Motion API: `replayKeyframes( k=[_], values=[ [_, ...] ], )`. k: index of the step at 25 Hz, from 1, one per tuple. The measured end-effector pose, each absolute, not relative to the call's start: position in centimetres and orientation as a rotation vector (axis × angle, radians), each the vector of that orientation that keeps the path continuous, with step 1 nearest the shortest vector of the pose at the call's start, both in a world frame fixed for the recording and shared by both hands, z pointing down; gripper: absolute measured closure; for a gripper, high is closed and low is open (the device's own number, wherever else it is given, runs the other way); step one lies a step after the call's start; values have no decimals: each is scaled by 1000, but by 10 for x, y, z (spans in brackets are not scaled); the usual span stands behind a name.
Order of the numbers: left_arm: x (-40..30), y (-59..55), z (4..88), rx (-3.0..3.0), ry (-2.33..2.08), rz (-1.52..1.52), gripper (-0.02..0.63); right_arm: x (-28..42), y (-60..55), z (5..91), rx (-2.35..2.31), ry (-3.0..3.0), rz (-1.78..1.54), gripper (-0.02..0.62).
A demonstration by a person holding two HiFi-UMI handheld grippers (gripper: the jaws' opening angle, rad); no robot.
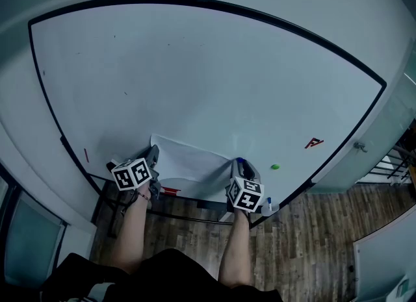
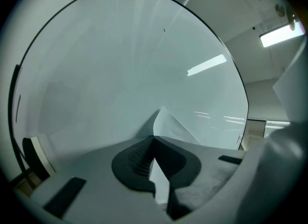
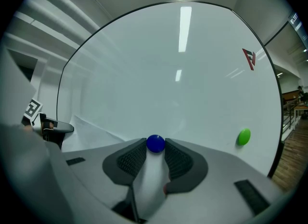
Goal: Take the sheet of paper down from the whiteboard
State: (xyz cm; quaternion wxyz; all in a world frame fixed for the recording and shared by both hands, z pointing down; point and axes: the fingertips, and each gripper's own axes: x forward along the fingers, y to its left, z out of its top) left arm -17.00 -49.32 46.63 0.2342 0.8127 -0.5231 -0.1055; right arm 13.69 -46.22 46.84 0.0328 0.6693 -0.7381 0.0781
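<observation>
**A:** At the board's bottom edge, head view: the sheet of paper (image 1: 188,161) hangs low on the whiteboard (image 1: 195,67). The left claw (image 1: 155,171) is at its left corner and the right claw (image 1: 238,164) at its right corner. A green magnet (image 1: 275,167) sits clear of the sheet, off to the right.

**B:** Left gripper view?

**A:** Jaws are pinched together on the paper's corner. The sheet peaks up off the board just past the tips.

**B:** Right gripper view?

**A:** Jaws are closed in on a blue magnet (image 3: 155,143), one pad touching each side. A strip of the sheet runs down between the pads below it.

**B:** Risks?

**A:** Three, as I judge it.
- If the left pulls before the magnet is off, the paper likely tears at that pinned corner.
- The magnet is round and held at the pad tips only, so it could squirt out and drop.
- Once the magnet is off, the sheet may sag from the left pinch alone and crease.

**B:** Any text?

**A:** No brand or label. There's a red mark (image 1: 314,143) on the board that I can't read as a letter. The claw cubes carry only square markers.
</observation>
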Motion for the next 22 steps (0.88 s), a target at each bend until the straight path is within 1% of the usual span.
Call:
replayKeyframes(
  k=[4,13,22],
  values=[
    [-185,-491,465,2223,-1462,-309,584,138,-462,469,2062,-2271,238,466],
    [-188,-482,467,2229,-1503,-294,584,139,-455,473,2040,-2280,237,466],
    [-149,-469,458,2432,-1470,-155,584,153,-439,478,2066,-2272,256,467]
  ],
)
